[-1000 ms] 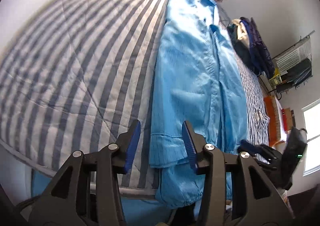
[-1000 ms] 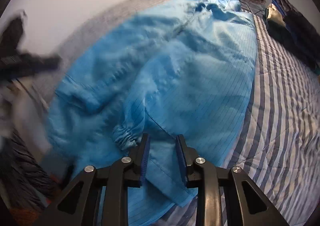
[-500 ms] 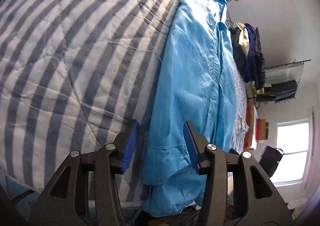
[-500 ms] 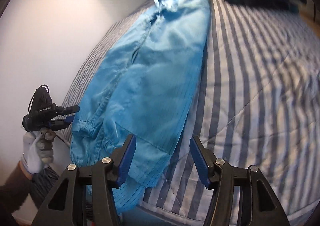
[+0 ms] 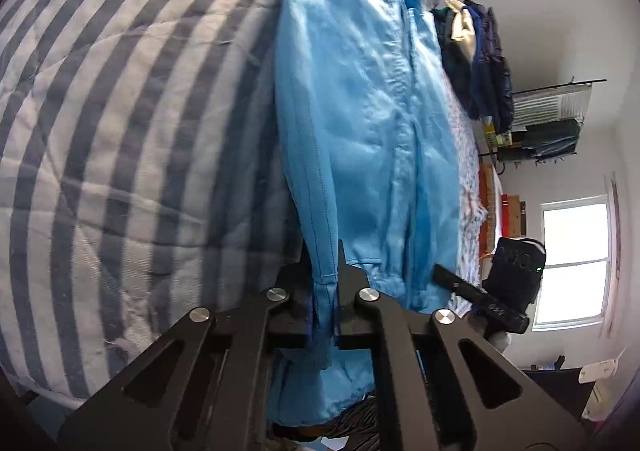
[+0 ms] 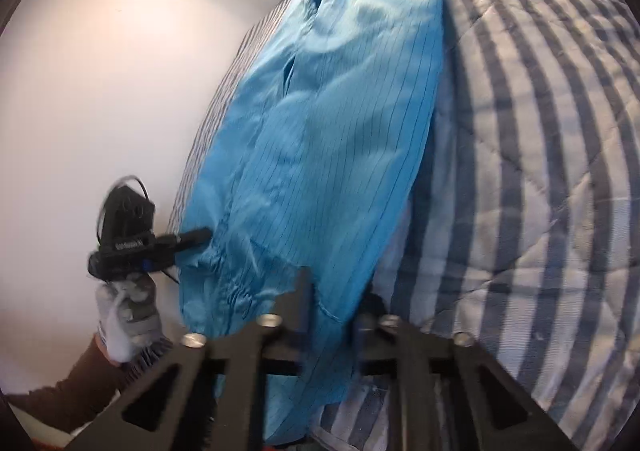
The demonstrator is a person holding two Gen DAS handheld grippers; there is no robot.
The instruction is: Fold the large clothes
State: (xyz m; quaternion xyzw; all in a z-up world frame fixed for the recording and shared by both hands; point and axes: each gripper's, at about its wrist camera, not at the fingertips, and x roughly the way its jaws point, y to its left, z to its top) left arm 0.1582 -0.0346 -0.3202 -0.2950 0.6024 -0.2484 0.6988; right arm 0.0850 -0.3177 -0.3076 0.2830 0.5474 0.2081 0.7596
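A large light-blue garment (image 5: 360, 123) with thin dark pinstripes lies lengthwise on a striped bed; it also shows in the right wrist view (image 6: 328, 123). My left gripper (image 5: 325, 291) is shut on the garment's near left hem edge. My right gripper (image 6: 332, 307) has its fingers around the near right hem corner, with cloth between them, and a gap shows between the jaws. Each gripper appears in the other's view: the right one (image 5: 480, 295) and the left one (image 6: 132, 247), held by a gloved hand.
The blue-and-white striped quilt (image 5: 120, 131) covers the bed and extends wide on both sides (image 6: 540, 171). Dark clothes (image 5: 476, 59) are piled at the far right of the bed. A rack (image 5: 552, 123) and window (image 5: 576, 263) stand beyond. A white wall (image 6: 100, 71) borders the left.
Both grippers moved forward onto the garment's near hem. The left gripper closed on the hem edge. The right gripper's fingers came around the hem corner and narrowed.
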